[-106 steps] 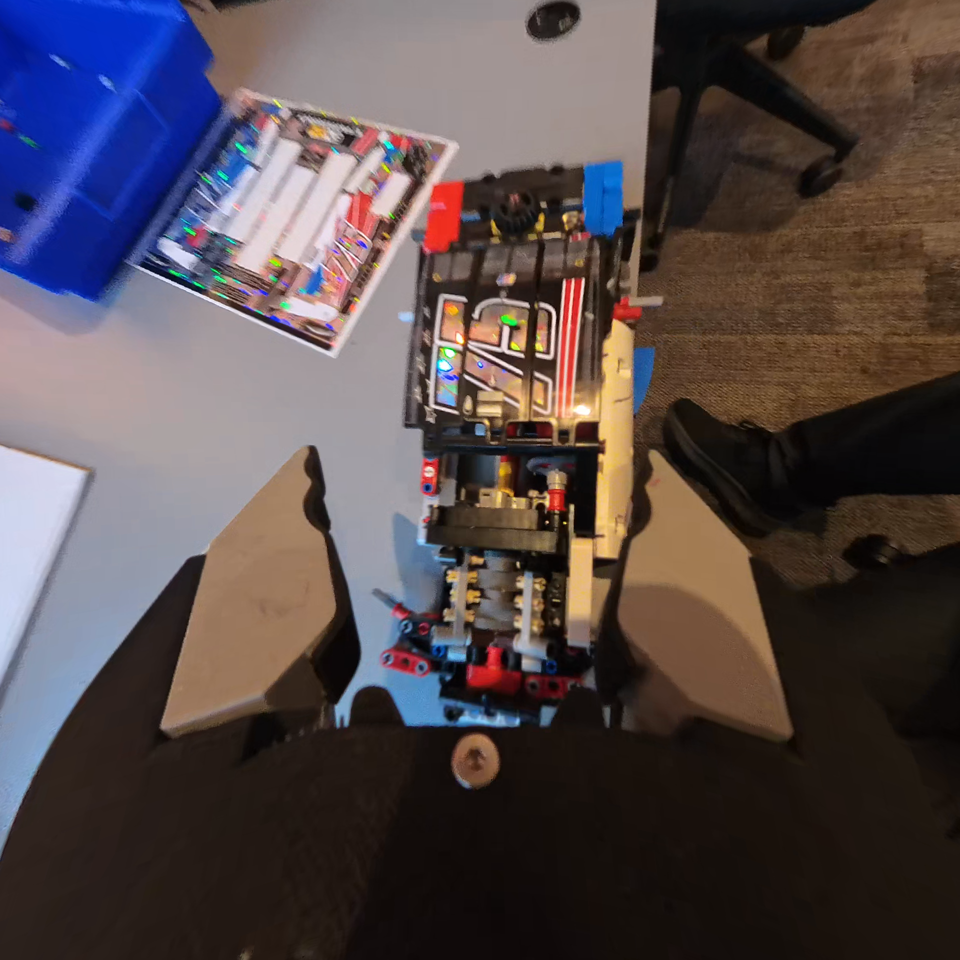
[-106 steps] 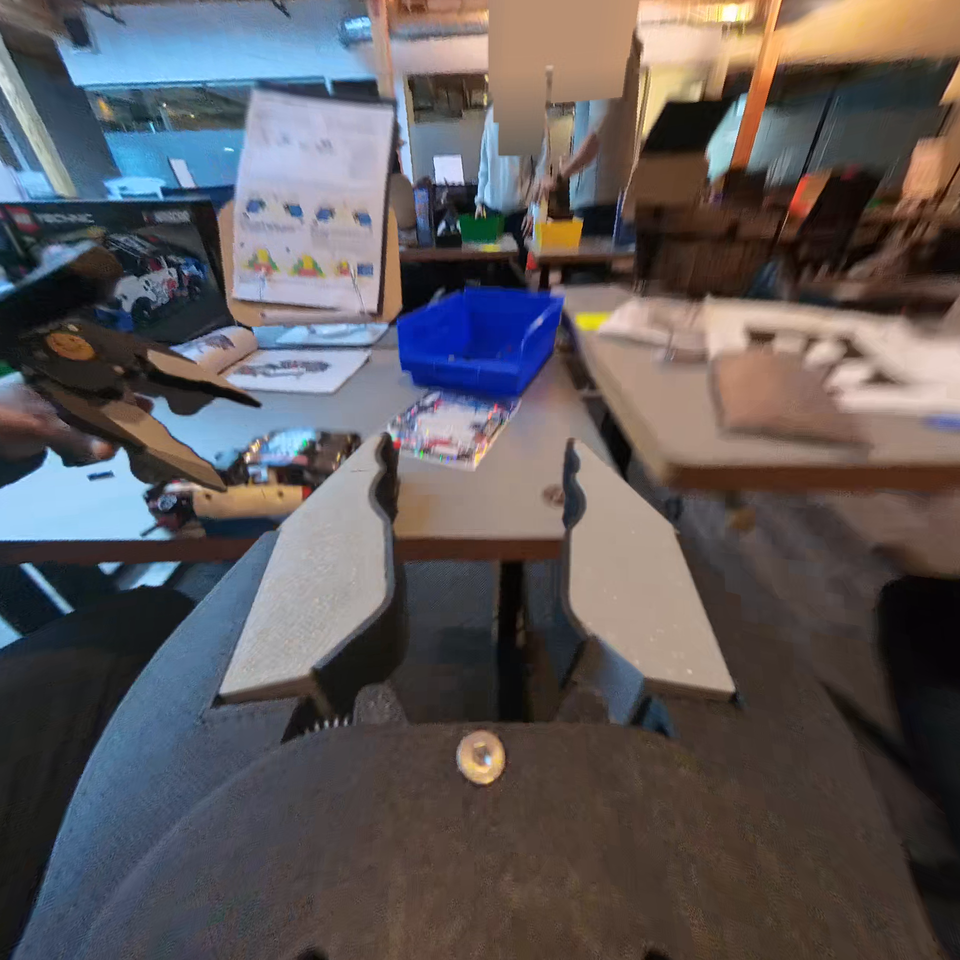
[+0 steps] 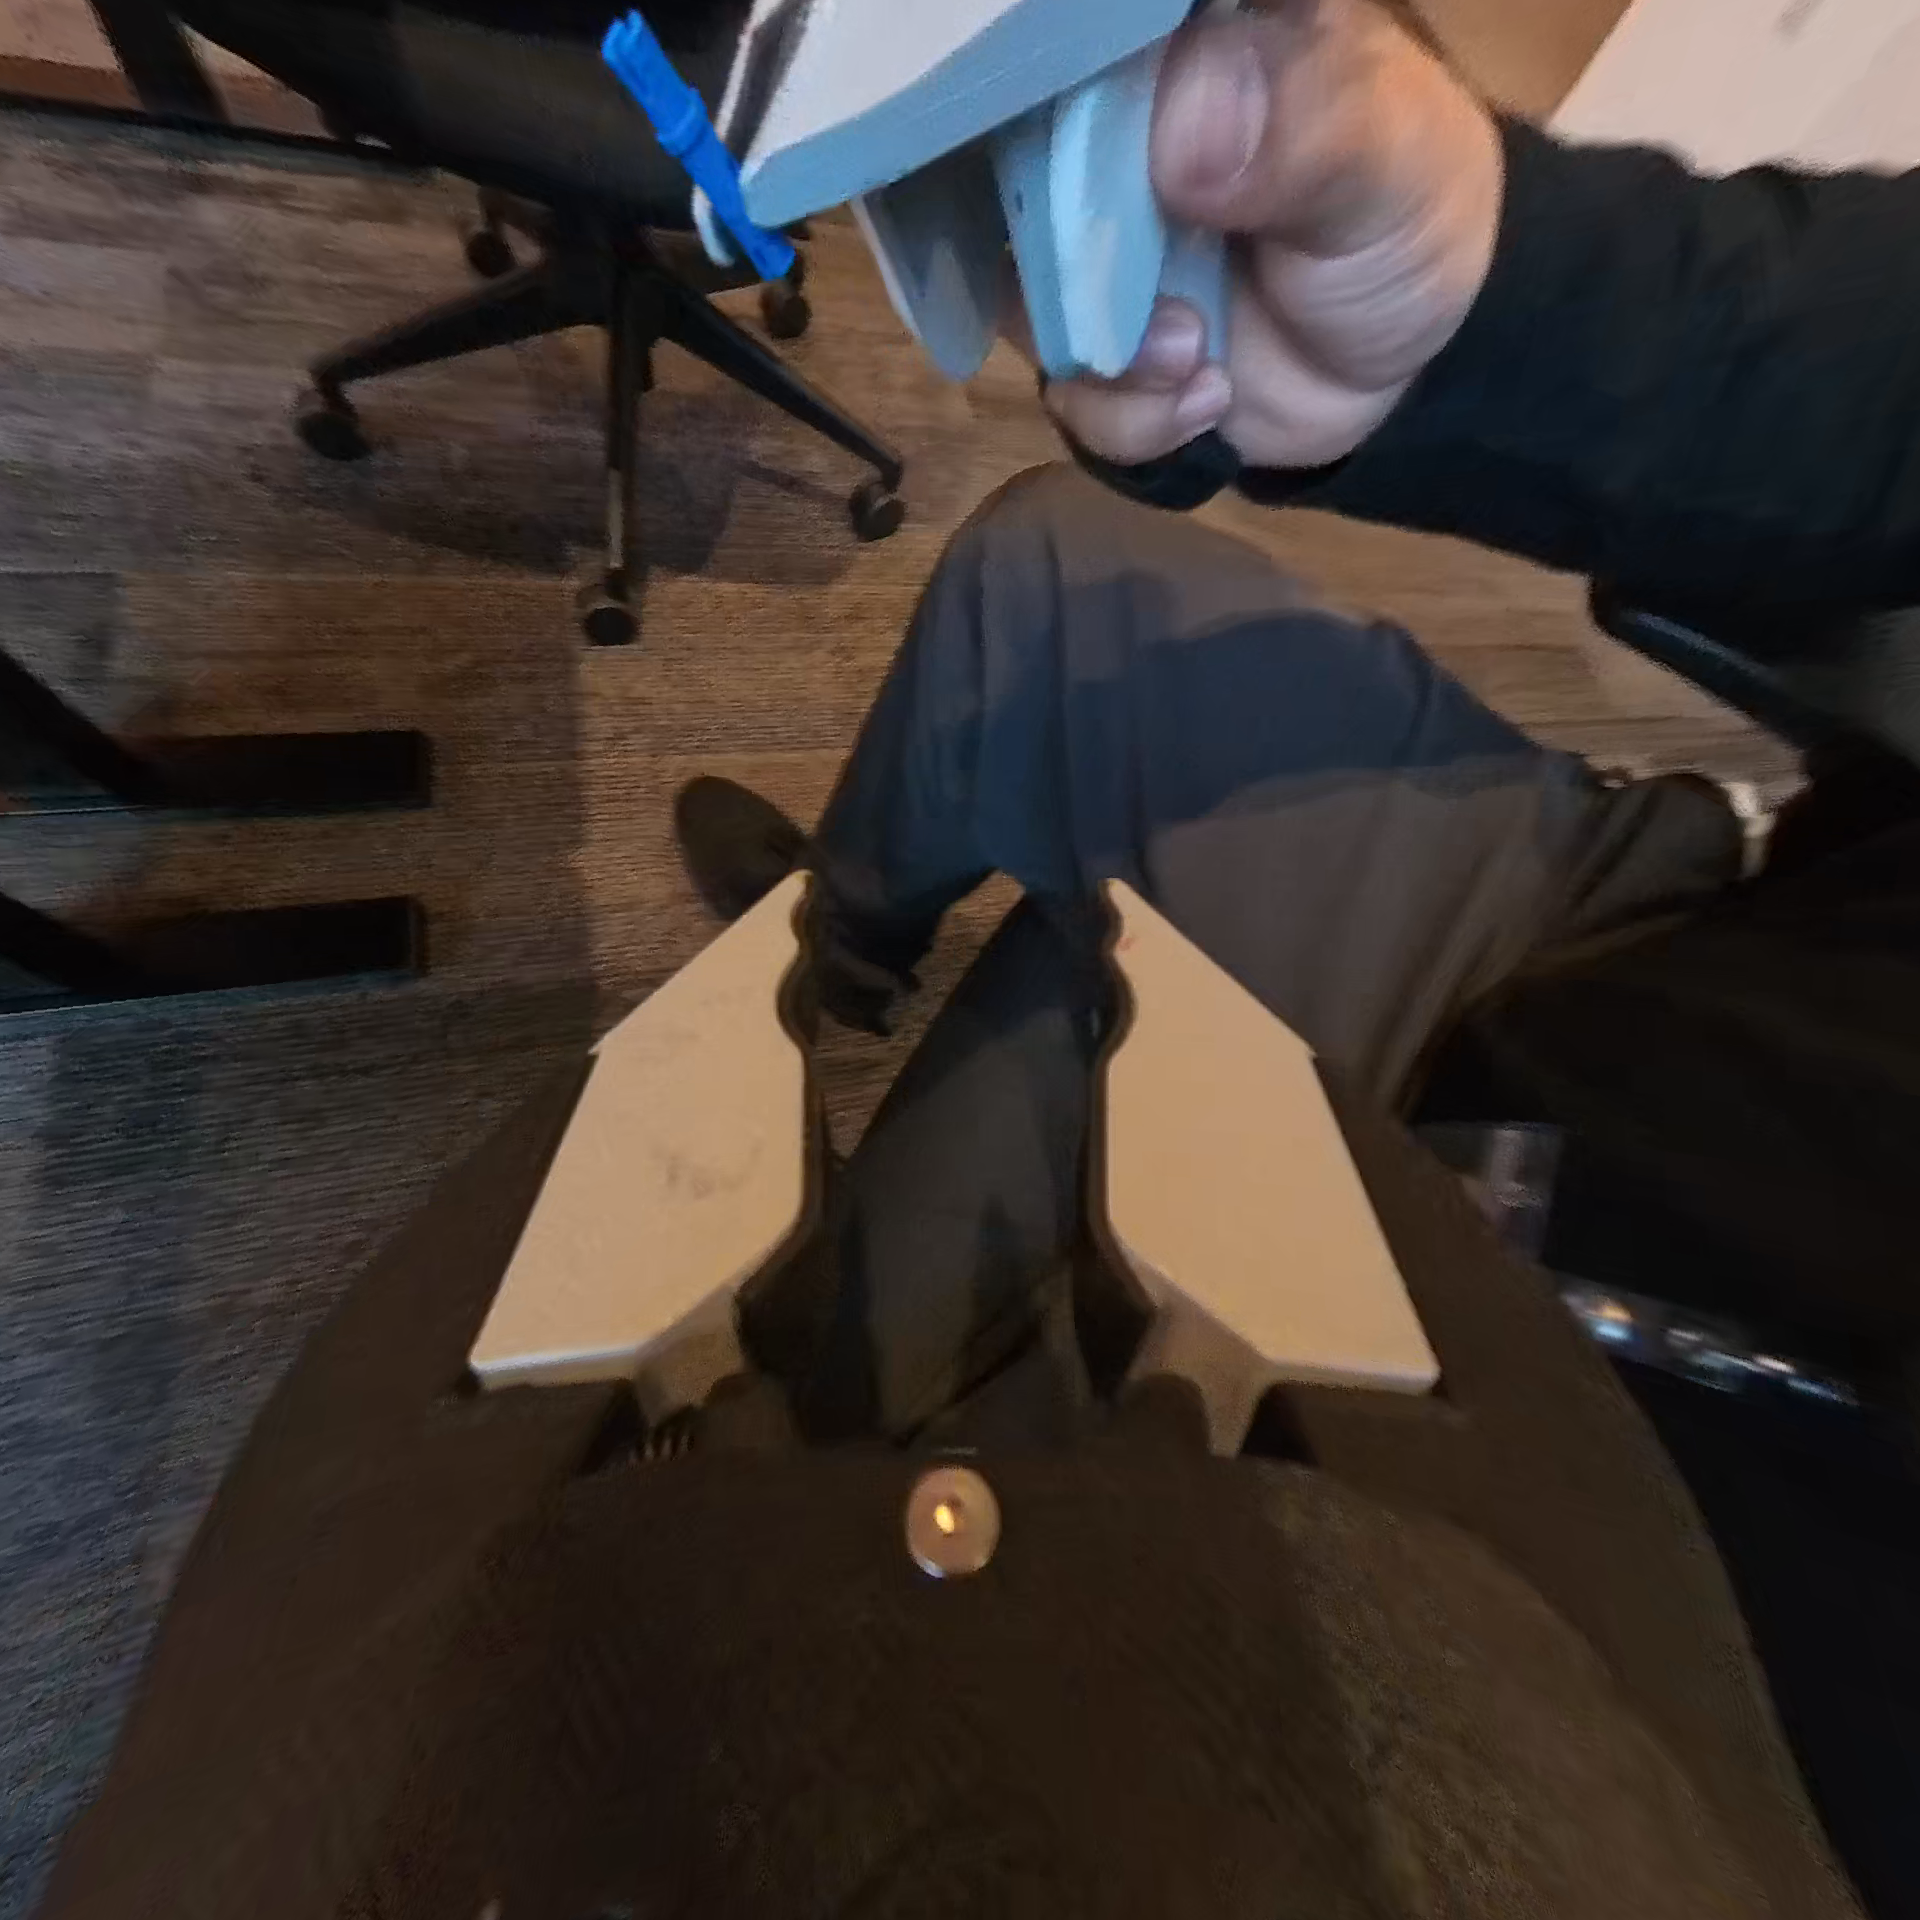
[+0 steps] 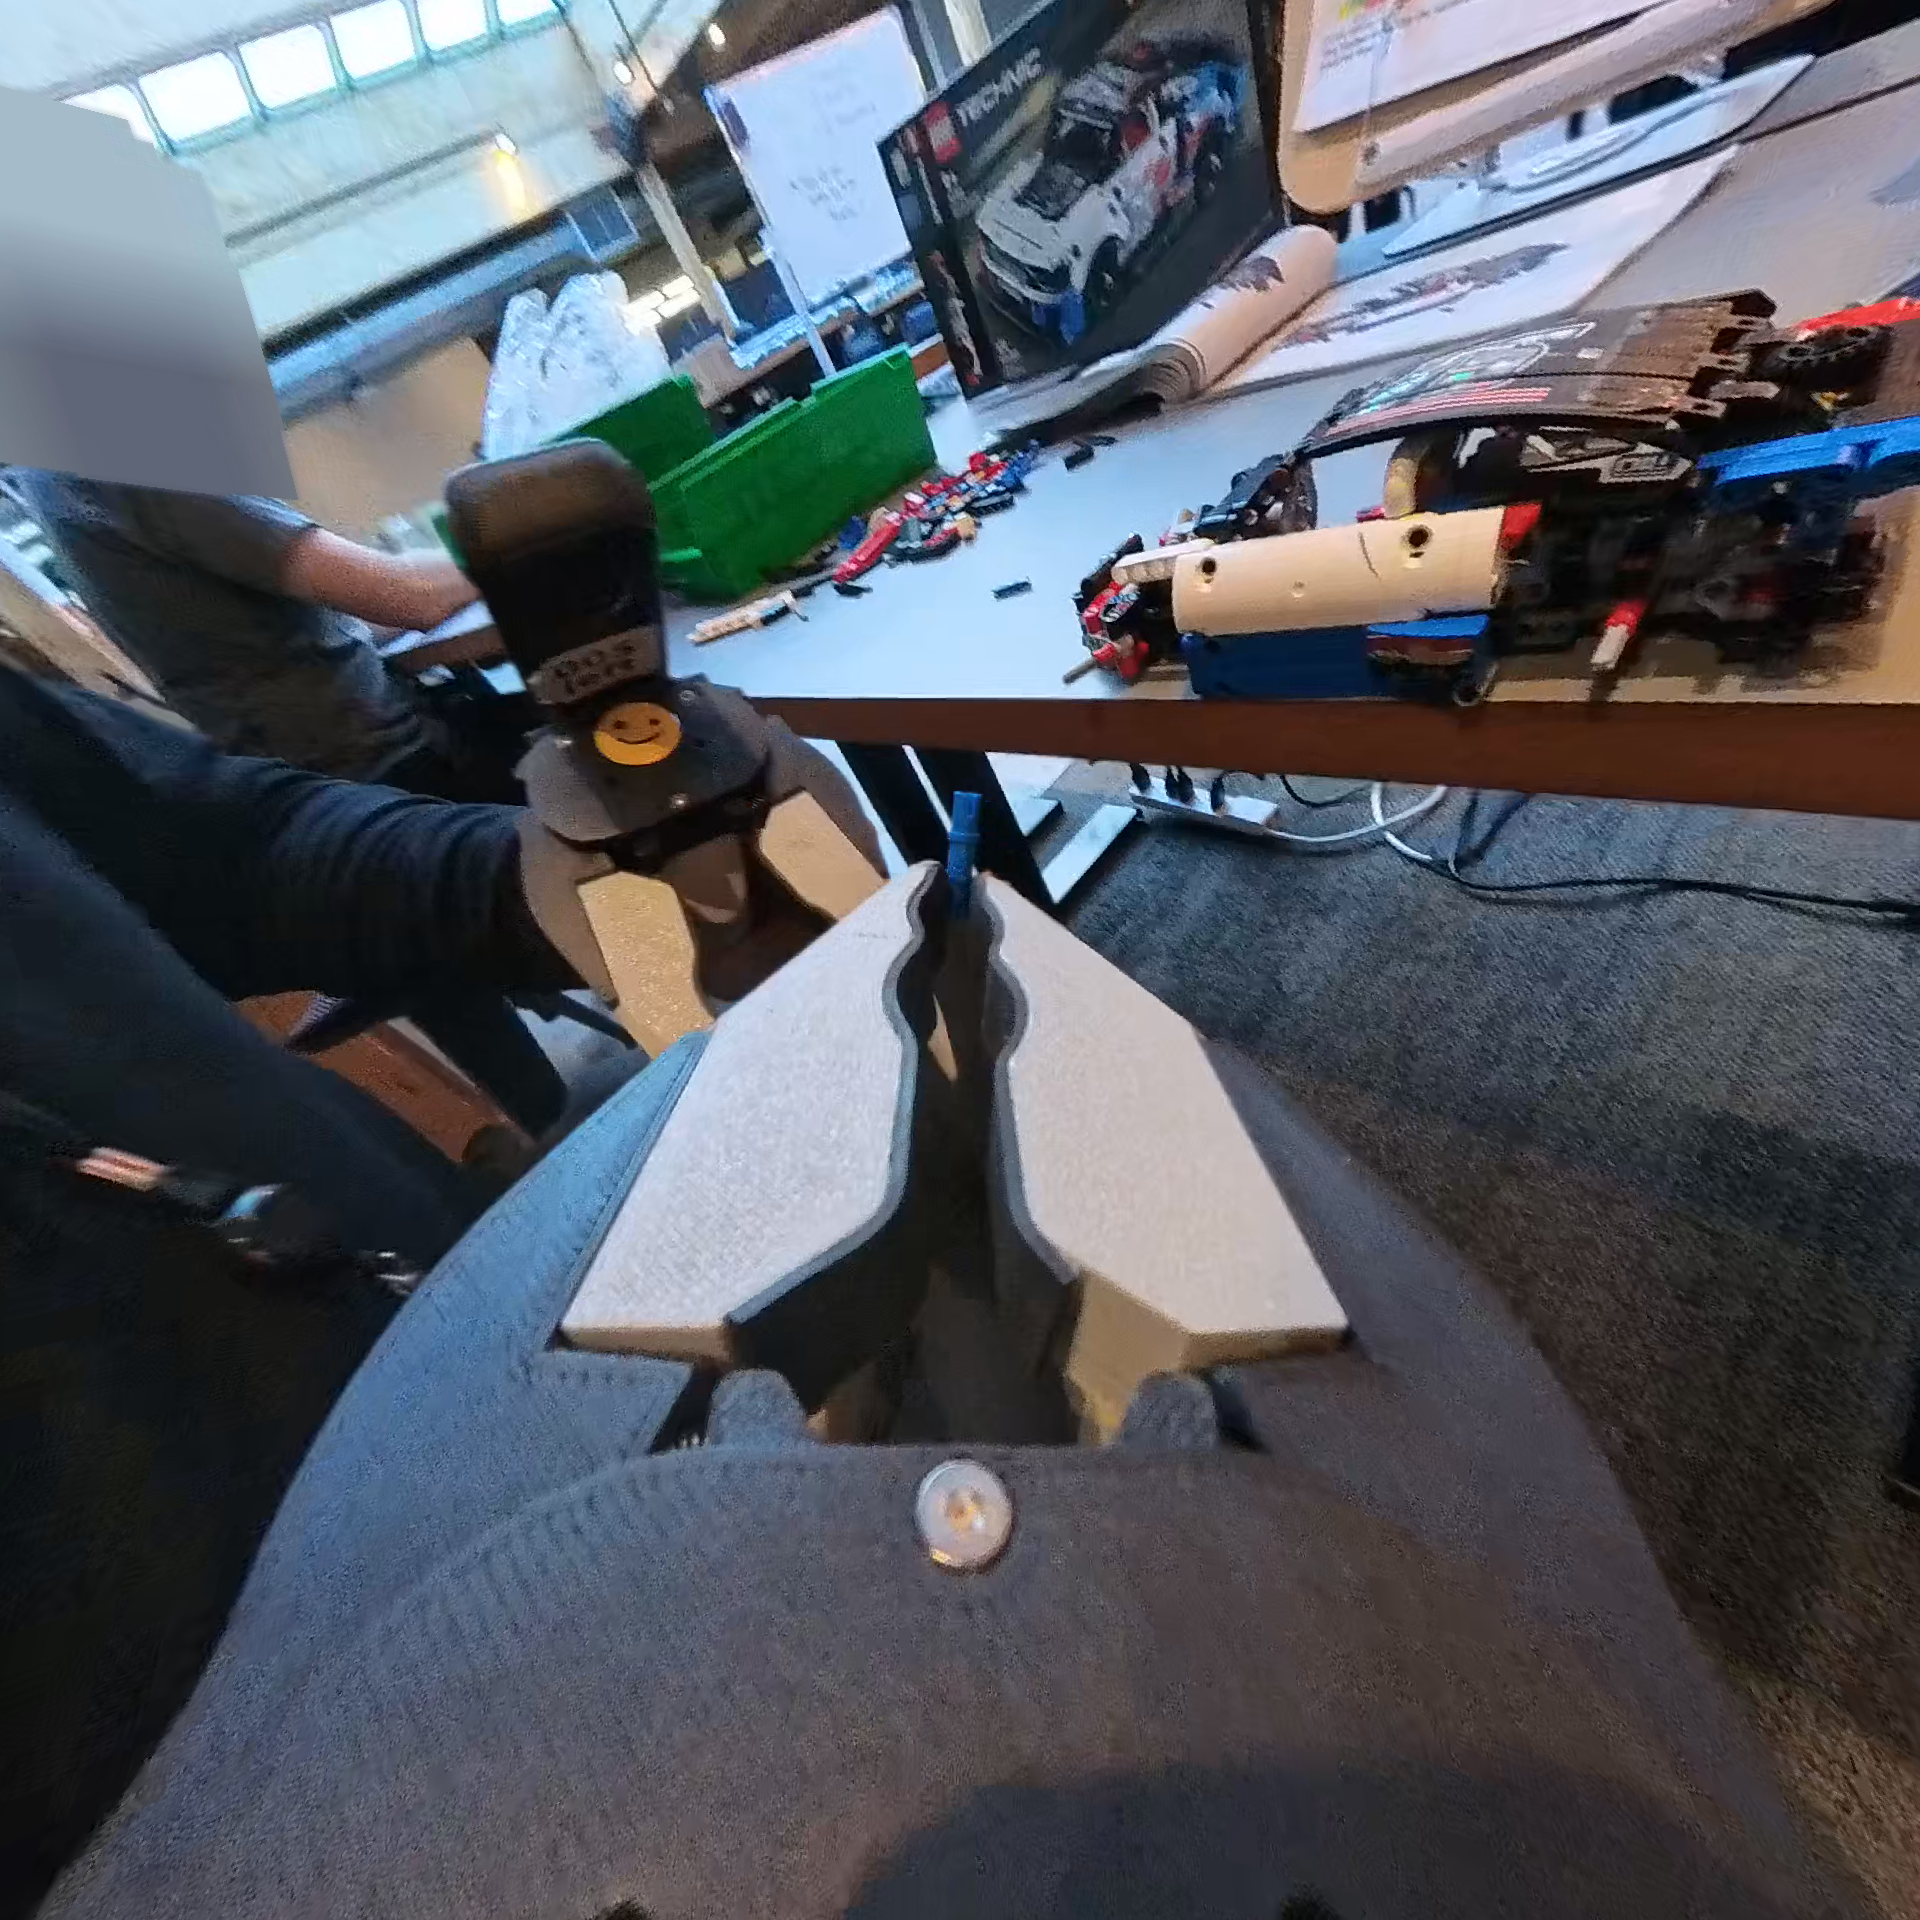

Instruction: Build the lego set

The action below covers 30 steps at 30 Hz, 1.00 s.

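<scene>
My right gripper (image 4: pixel 961 883) is shut on a small blue lego pin (image 4: pixel 963 847), which sticks up from between its tips, held off the table and below its front edge. The pin (image 3: pixel 691 156) and the right gripper (image 3: pixel 743 208) also show at the top of the left wrist view, held by a hand (image 3: pixel 1299 239). My left gripper (image 3: pixel 956 904) is open and empty and points down at the floor; it also shows in the right wrist view (image 4: pixel 727 914). The partly built lego car (image 4: pixel 1507 540) lies on its side on the grey table (image 4: pixel 935 634).
On the table are loose lego pieces (image 4: pixel 935 509), a green bin (image 4: pixel 790 468), the set's box (image 4: pixel 1081 187) and an open instruction book (image 4: pixel 1226 322). Below are carpet, a person's leg and shoe (image 3: pixel 738 842), an office chair (image 3: pixel 623 343), and a power strip with cables (image 4: pixel 1205 805). Tip to tip, the grippers are about 9 cm apart. From either gripper's tips it is about 20 cm to the partly built lego car (image 4: pixel 1507 540).
My left gripper has left the car on the table and now points at the floor. My right gripper, open and empty before, is now shut on the blue pin.
</scene>
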Tool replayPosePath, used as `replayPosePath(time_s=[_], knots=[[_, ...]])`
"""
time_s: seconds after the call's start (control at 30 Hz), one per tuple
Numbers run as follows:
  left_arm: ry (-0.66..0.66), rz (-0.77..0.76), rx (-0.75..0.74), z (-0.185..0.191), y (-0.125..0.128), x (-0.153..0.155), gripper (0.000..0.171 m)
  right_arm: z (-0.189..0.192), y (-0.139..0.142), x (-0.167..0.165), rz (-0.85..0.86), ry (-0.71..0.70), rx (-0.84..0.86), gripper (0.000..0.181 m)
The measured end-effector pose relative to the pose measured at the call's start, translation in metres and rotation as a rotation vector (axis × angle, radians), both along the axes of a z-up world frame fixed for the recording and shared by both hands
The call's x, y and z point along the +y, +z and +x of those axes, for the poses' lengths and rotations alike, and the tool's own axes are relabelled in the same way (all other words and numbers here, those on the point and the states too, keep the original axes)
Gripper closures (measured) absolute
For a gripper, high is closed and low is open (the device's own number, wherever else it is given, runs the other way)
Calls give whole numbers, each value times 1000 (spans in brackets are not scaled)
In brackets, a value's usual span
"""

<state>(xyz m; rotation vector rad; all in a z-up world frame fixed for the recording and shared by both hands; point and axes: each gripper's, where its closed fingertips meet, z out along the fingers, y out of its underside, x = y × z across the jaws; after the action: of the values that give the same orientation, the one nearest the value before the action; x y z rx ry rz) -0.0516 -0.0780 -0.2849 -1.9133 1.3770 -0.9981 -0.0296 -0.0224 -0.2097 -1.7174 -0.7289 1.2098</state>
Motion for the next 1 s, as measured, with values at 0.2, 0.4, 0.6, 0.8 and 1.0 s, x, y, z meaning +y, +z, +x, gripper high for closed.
replayPosePath(time_s=[0.2, 0.4, 0.6, 0.8, 1.0], knots=[[-57, -164, -37, 4, -4, -1, 122, 5, -17, 12, -27, 84, 35, 179], [-10, -236, -34, -2, -35, 21, 126, 12, -27, 60, 5, 41, -22, 179], [32, -352, -61, -5, -41, 26, 123, -11, 0, 78, 85, 128, -18, 179], [186, -118, -112, -10, 9, 54, 123, -45, 29, 69, 67, 231, 91, 180], [368, 121, -95, -26, 27, 78, 126, -55, 47, 48, 43, 290, 202, 179]])
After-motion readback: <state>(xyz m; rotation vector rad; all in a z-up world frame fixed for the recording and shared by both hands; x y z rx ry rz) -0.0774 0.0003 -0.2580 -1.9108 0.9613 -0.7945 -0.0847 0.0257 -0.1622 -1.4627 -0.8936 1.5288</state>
